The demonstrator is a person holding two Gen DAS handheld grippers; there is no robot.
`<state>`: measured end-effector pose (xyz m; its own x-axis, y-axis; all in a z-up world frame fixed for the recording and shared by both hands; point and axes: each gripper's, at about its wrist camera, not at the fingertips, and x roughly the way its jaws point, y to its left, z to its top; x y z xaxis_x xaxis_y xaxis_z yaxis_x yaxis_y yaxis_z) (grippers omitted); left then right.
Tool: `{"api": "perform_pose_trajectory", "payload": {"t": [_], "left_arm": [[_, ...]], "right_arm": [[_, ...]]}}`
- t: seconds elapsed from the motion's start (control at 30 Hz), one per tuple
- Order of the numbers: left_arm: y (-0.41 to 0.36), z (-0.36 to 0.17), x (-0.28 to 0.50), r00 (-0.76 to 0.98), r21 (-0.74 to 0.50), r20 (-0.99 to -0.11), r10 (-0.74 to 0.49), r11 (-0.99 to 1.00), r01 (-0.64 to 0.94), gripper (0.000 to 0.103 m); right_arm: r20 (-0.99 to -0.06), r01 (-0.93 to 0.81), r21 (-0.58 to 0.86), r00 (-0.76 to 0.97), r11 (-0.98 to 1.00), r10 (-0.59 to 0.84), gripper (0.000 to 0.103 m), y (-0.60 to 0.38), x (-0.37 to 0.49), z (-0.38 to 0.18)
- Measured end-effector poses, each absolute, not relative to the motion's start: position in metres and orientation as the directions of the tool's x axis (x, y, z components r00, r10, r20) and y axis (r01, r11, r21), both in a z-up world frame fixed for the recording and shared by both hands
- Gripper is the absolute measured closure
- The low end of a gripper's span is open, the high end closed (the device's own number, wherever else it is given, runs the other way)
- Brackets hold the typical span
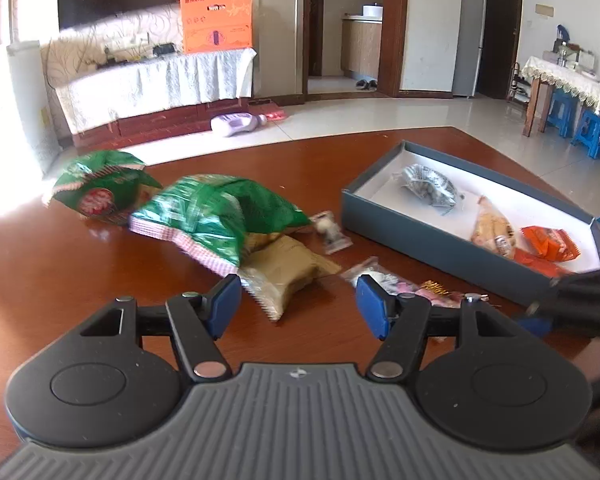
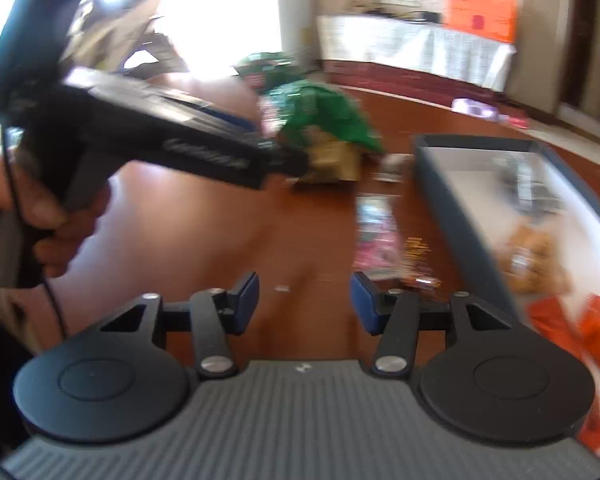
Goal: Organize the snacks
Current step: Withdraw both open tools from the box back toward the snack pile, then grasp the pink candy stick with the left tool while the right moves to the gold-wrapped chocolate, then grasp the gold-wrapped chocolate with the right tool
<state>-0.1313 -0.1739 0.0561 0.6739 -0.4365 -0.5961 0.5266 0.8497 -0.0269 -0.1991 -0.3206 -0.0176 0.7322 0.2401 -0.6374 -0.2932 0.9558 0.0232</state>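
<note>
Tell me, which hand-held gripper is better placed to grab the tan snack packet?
Probably the left hand-held gripper: it is open with the tan packet just ahead, while the right one faces bare table.

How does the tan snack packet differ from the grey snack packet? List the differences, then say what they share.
1. The tan snack packet is plain and tan; the grey snack packet is grey with dark speckles.
2. The tan packet lies on the wooden table; the grey packet lies inside the blue box.
3. A green bag partly covers the tan packet; nothing covers the grey packet.
Both are sealed and lie flat, untouched by either gripper.
</note>
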Motion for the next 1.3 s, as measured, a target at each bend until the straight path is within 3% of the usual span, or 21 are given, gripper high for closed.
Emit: {"api": "perform_pose_trajectory", "payload": {"t": [0.17,0.4,0.63,0.77,0.93,1.17,1.3], "left_arm": [[-0.208,0.040,-0.124,0.574,-0.158,-0.618,-0.536,0.801,0.578,0.034],[-0.248,0.018,-0.107,0.606,-0.106,-0.658,-0.447,0.852,0.513,0.037],[-0.232,0.018,-0.112,0.601,-0.121,-0.672,-0.432,0.865,0.487,0.072],[-0.202,0.020,-0.119,0.596,-0.101,-0.687,-0.417,0.866,0.490,0.077],[-0.173,0.017,-0.120,0.579,-0.090,-0.684,-0.445,0.838,0.538,0.076],[-0.193,0.010,-0.113,0.591,-0.005,-0.666,-0.455,0.795,0.607,0.053],[-0.198,0.009,-0.109,0.586,-0.009,-0.661,-0.469,0.785,0.619,0.052]], "right_arm": [[-0.684,-0.150,0.023,0.718,0.988,0.125,0.050,-0.346,-0.193,-0.022],[-0.687,-0.145,0.025,0.716,0.989,0.123,0.050,-0.356,-0.198,-0.023],[-0.676,-0.163,0.008,0.726,0.987,0.126,0.050,-0.353,-0.196,-0.022],[-0.671,-0.160,-0.017,0.734,0.987,0.108,0.050,-0.348,-0.191,-0.024],[-0.676,-0.135,-0.046,0.733,0.990,0.069,0.050,-0.345,-0.181,-0.028],[-0.658,-0.133,-0.106,0.753,0.985,0.031,0.050,-0.338,-0.171,-0.032],[-0.646,-0.157,-0.098,0.762,0.983,0.057,0.050,-0.337,-0.169,-0.033]]}}
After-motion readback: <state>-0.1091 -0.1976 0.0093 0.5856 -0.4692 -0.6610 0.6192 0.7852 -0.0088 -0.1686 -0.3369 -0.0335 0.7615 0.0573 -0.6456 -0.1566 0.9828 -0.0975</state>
